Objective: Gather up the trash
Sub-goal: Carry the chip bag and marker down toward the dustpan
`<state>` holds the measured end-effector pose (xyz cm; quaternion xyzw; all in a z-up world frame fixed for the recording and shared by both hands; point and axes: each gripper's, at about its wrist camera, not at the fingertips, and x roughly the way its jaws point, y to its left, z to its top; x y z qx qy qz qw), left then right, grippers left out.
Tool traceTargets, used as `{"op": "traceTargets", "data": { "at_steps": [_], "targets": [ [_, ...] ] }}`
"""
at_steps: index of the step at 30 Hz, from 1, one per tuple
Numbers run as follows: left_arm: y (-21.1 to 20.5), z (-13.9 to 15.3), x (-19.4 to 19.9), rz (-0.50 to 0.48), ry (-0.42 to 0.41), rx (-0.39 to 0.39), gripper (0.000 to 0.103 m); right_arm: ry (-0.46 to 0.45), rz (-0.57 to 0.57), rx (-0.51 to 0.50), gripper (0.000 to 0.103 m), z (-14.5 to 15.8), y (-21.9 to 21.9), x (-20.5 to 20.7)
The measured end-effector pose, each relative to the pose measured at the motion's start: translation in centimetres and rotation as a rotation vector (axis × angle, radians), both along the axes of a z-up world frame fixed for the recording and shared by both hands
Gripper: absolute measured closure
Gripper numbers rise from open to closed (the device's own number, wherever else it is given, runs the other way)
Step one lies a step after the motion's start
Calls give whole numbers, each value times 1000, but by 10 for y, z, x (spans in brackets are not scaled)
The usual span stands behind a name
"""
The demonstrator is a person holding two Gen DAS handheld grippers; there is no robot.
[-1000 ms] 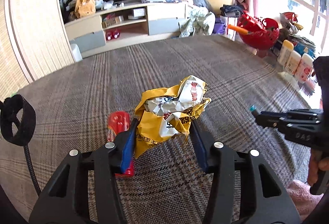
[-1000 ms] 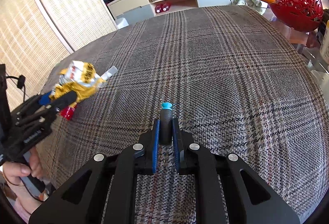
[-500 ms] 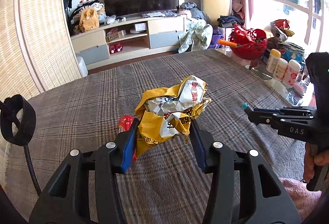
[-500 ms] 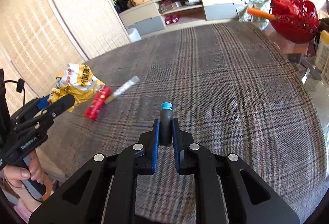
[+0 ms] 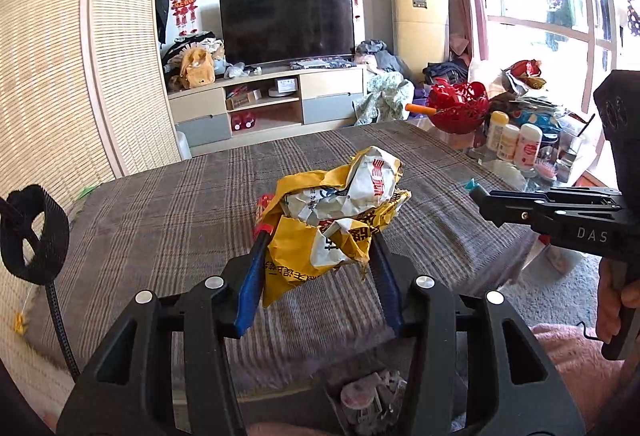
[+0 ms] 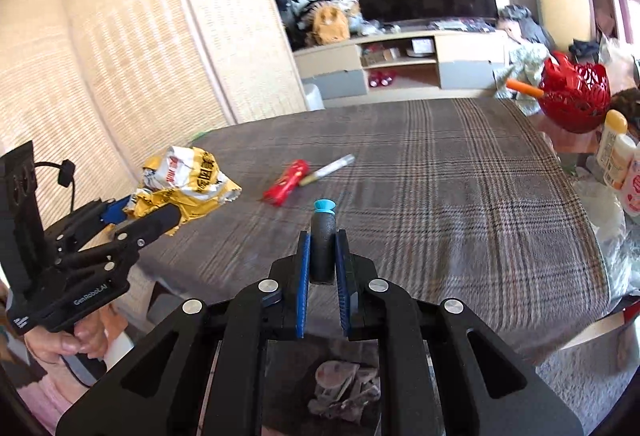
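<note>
The fingers of the left gripper clamp a crumpled yellow-and-white snack bag, those of the right gripper pinch a black cylinder with a blue cap, both above a trash-filled bin, while a red wrapper and a silver stick remain on the plaid-covered worktop, uncollected.

a crumpled yellow and white wrapper with red and black print hangs above the plaid cloth near its left edge, pinched on both sides. a short black tube with a light blue cap is clamped upright, cap up. a red wrapper lies flat on the cloth, touching a silvery stick.
</note>
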<state>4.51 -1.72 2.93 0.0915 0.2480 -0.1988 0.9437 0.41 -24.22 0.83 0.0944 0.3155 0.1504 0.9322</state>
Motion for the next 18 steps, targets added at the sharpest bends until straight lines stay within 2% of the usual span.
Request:
{"op": "traceTargets", "data": {
  "at_steps": [4, 7, 12, 18],
  "targets": [
    [13, -12, -32, 8, -3, -23, 56, -17, 10, -8, 89, -9, 6, -28],
    [19, -33, -51, 17, 14, -32, 56, 4, 21, -7, 89, -31, 13, -41],
    [23, -81, -62, 13, 132, -30, 56, 102, 30, 32, 89, -80, 19, -47],
    [26, -134, -63, 3, 270, -13, 56, 216, -22, 49, 89, -135, 19, -44]
  ]
}}
